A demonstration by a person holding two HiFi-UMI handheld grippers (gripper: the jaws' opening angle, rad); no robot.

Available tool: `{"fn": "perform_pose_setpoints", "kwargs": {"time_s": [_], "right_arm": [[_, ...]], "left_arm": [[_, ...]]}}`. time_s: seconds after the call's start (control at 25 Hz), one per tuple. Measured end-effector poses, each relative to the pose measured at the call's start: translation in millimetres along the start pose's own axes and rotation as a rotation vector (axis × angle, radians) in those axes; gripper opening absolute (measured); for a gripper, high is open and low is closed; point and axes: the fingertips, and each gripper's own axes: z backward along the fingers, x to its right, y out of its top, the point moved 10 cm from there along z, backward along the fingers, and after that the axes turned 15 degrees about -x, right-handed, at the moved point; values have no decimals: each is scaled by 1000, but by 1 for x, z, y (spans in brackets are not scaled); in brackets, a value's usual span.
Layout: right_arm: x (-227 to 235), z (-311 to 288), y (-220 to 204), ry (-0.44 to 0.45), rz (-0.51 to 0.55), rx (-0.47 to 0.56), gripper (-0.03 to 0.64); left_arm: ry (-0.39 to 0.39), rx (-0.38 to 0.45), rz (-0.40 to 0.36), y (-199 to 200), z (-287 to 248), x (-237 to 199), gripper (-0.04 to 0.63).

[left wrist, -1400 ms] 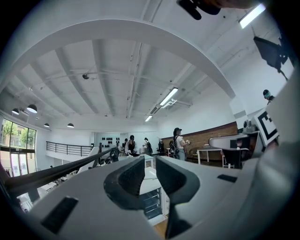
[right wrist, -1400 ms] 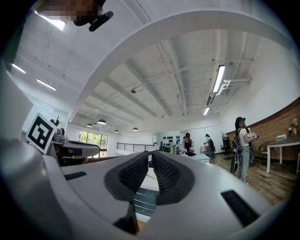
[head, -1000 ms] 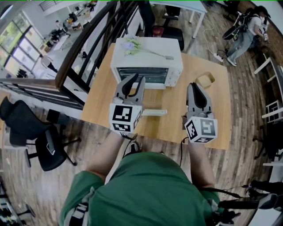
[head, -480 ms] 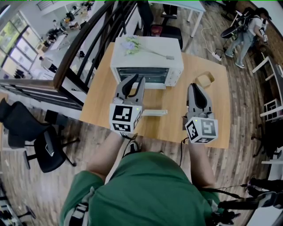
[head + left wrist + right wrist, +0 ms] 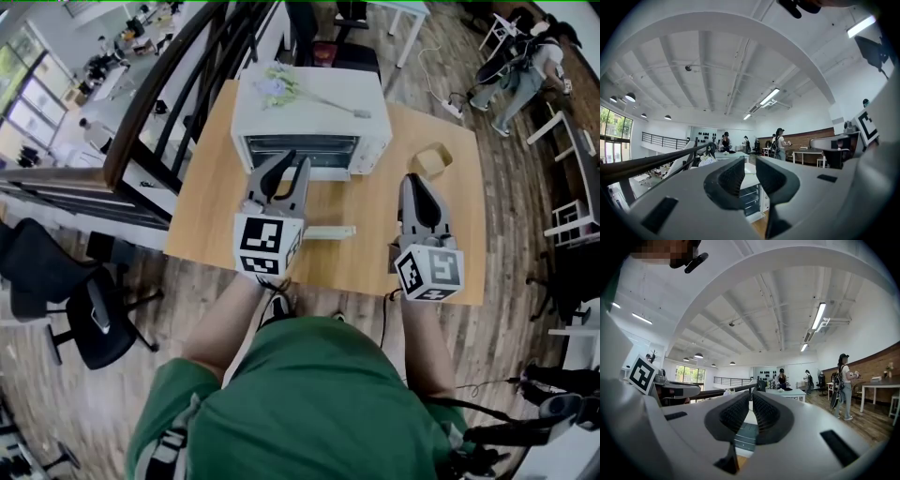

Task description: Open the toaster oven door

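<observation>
Hovering short of the white boxy toaster oven (image 5: 319, 127) at twelve o'clock on the light wooden desk (image 5: 216, 220), my left gripper (image 5: 284, 173) and right gripper (image 5: 418, 187) have fingers closed on nothing; with its glass door (image 5: 300, 150) shut, I judge everything remains.

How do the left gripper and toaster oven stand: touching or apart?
Apart. The left gripper view shows the toaster oven well beyond the left gripper.

Wooden surface (image 5: 202, 216) fills the frame's centre; toaster oven (image 5: 309, 117) at its upper edge; pale bar (image 5: 328, 232) mid-surface; tan box (image 5: 432, 161) upper right
</observation>
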Motion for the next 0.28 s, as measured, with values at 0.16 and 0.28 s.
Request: {"fn": "perform_pose_setpoints", "kwargs": {"time_s": [0.16, 0.28], "right_arm": [[-11, -8, 0, -16, 10, -13, 43], [-23, -17, 3, -24, 19, -16, 43]], "left_arm": [[-14, -12, 4, -9, -3, -15, 86], [-20, -17, 10, -16, -4, -33, 86]]}}
